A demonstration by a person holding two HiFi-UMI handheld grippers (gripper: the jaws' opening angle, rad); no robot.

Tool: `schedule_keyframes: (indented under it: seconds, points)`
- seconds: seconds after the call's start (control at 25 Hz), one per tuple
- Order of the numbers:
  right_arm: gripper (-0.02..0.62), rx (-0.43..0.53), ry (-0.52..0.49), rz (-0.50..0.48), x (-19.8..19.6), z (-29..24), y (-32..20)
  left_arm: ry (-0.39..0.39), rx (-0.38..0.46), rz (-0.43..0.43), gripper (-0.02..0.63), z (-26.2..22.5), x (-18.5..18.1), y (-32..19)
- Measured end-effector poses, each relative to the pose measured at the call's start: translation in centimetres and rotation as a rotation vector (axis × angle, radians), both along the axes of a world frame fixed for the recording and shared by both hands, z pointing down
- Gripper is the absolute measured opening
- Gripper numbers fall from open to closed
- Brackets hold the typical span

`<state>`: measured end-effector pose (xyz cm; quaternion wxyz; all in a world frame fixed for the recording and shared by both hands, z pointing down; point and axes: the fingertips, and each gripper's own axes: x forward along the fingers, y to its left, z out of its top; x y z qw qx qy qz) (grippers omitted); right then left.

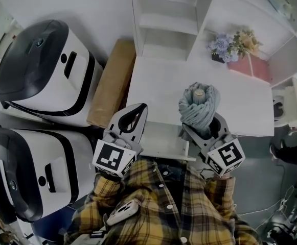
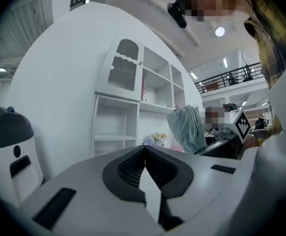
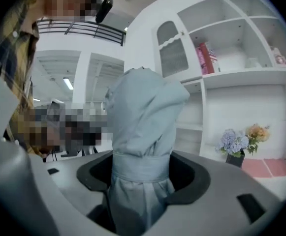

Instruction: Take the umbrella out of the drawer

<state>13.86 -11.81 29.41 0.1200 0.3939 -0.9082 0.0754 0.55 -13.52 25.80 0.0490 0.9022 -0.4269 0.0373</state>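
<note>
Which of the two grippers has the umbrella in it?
The right gripper: its jaws clamp the folded grey umbrella, while the left gripper is shut on nothing.

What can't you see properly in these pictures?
- Lower end of the umbrella: right gripper view, buried in the right hand-held gripper.
- Print on the books: right gripper view, too small.
- Lower white machine: head view, cut off by the left edge.
</note>
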Motion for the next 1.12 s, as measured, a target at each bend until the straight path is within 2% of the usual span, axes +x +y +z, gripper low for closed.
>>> schedule_keyframes:
  seconds: [0.32, 0.56, 1.12]
  points:
    - [0.308, 0.051, -0.150, 0.104, 2.4, -2.5, 0.4, 0.011, -0.004, 0.015, 0.021, 0.0, -0.4, -0.1]
    - [0.308, 0.052, -0.180, 0.165, 4.2, -2.7, 0.7, 0.013, -0.016, 0.026, 0.021, 0.2, -0.2, 0.1]
    - [0.308, 0.042, -0.228, 0.144, 4.1, -2.6, 0.8, 0.013, -0.033, 0.042, 0.021, 0.6, 0.5, 0.6]
